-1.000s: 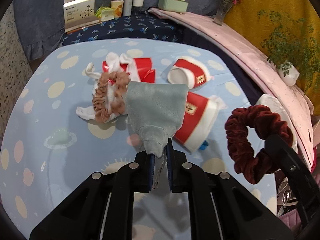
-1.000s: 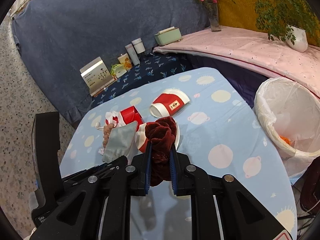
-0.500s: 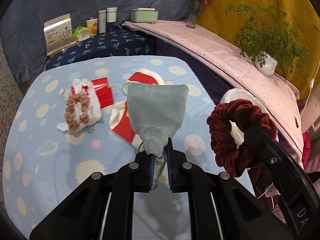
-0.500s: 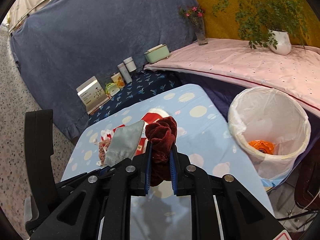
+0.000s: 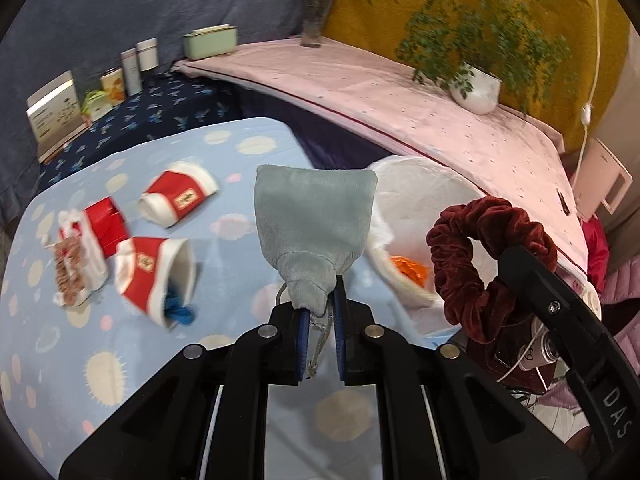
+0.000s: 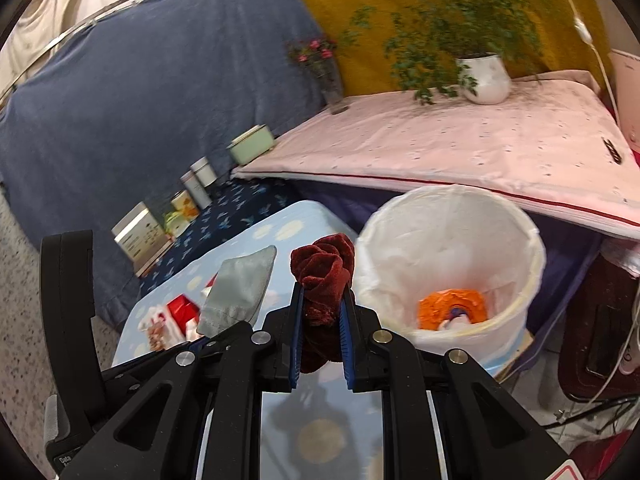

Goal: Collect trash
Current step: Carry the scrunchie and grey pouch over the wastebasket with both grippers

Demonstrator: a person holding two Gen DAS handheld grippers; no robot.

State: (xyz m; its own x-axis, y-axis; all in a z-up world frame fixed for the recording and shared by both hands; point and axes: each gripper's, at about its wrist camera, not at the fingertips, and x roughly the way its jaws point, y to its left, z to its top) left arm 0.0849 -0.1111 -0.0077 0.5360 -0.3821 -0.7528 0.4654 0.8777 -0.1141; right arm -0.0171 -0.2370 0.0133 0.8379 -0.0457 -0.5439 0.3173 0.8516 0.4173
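my left tongs [image 5: 319, 312] clamped on grey pouch [image 5: 314, 224], right tongs [image 6: 322, 312] pinching maroon scrunchie [image 6: 323, 276], pouch hiding part of white bin [image 6: 448, 264], cups [image 5: 156, 272] blurry

Left gripper [image 5: 319, 314]: closed on the gathered neck of a grey pouch [image 5: 315, 227], blue pads [image 5: 303, 334] pressed to either side, pouch standing upright above the fingertips. Right gripper [image 6: 322, 308]: clamped on a dark red scrunchie [image 6: 323, 278], fabric bunched between blue pads [image 6: 295, 330] and rising above the tips. Both held level, pointing forward, side by side and near each other; right gripper's black finger [image 5: 560, 320] visible to the right of the left one.
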